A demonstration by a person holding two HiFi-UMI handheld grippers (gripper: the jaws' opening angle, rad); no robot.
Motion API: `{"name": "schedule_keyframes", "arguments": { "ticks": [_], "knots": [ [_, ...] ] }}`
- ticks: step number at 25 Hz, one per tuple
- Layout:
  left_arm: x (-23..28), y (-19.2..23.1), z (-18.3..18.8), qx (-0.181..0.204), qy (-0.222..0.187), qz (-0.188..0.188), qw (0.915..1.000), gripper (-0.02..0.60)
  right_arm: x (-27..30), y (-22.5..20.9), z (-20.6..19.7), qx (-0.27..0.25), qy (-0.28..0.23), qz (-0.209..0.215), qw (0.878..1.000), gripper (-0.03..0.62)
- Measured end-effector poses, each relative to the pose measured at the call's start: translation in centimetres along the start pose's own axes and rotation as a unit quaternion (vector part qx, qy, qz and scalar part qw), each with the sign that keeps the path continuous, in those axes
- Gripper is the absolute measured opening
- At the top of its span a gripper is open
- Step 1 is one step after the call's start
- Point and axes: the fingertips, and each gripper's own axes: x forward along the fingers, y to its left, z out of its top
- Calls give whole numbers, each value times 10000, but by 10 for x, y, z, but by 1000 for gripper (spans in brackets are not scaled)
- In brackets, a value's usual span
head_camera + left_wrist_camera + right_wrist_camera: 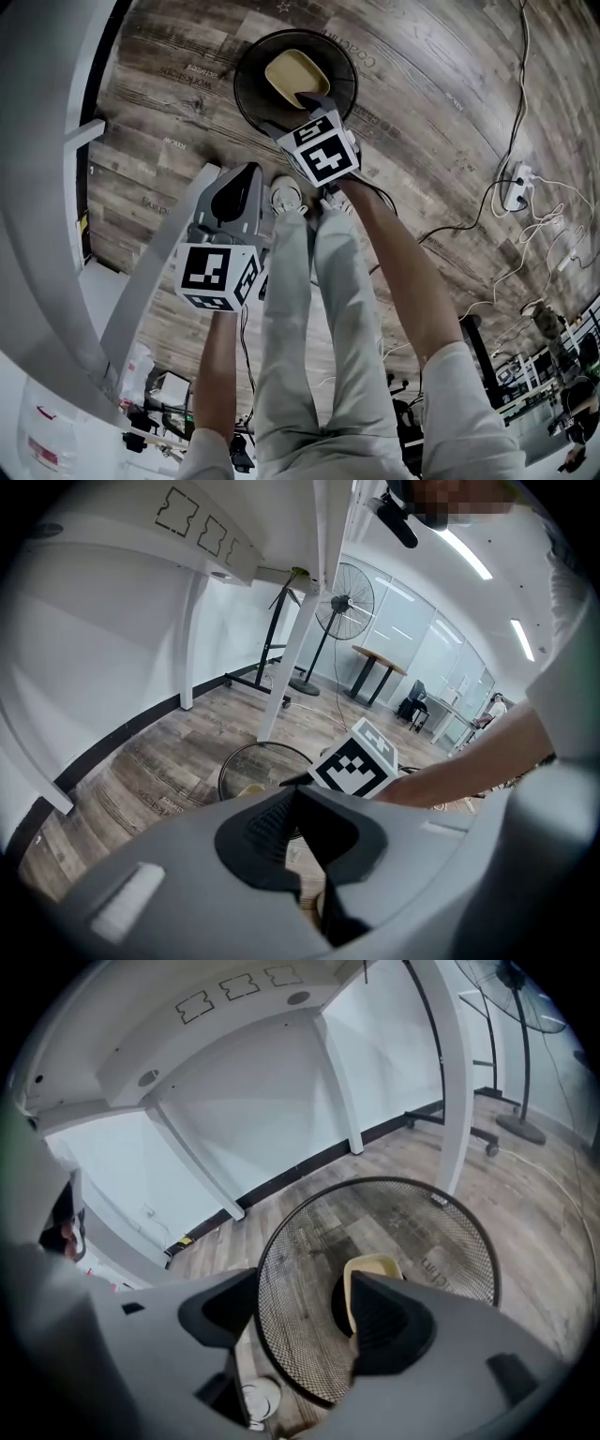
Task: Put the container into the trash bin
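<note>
A round black mesh trash bin (246, 66) stands on the wood floor. A beige container (292, 73) lies inside it. My right gripper (309, 101) hangs over the bin's near rim. In the right gripper view its jaws (300, 1312) stand wide open with nothing between them, and the container (370, 1267) rests in the bin (281, 1232) below, partly hidden by the right jaw. My left gripper (239, 192) is held back beside the person's legs. Its jaws (295, 832) are shut and empty. From there the bin (234, 761) shows beyond them.
White desk legs (450, 1072) rise beside the bin, with the desk's underside above. The person's shoes (286, 197) stand just short of the bin. Cables and a power strip (517, 187) lie on the floor at right. A standing fan (349, 597) is farther off.
</note>
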Motion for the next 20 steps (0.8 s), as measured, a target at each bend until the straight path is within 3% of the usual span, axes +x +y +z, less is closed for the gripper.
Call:
{"name": "schedule_keyframes", "arguments": {
  "ticks": [11, 20],
  "knots": [
    [-2, -1, 8, 30, -8, 16, 10000, 9, -17, -2, 5, -27, -171, -139, 9998, 273],
    [-6, -17, 18, 81, -4, -36, 10000, 9, -49, 6, 0, -52, -266, -319, 9991, 95]
  ]
}}
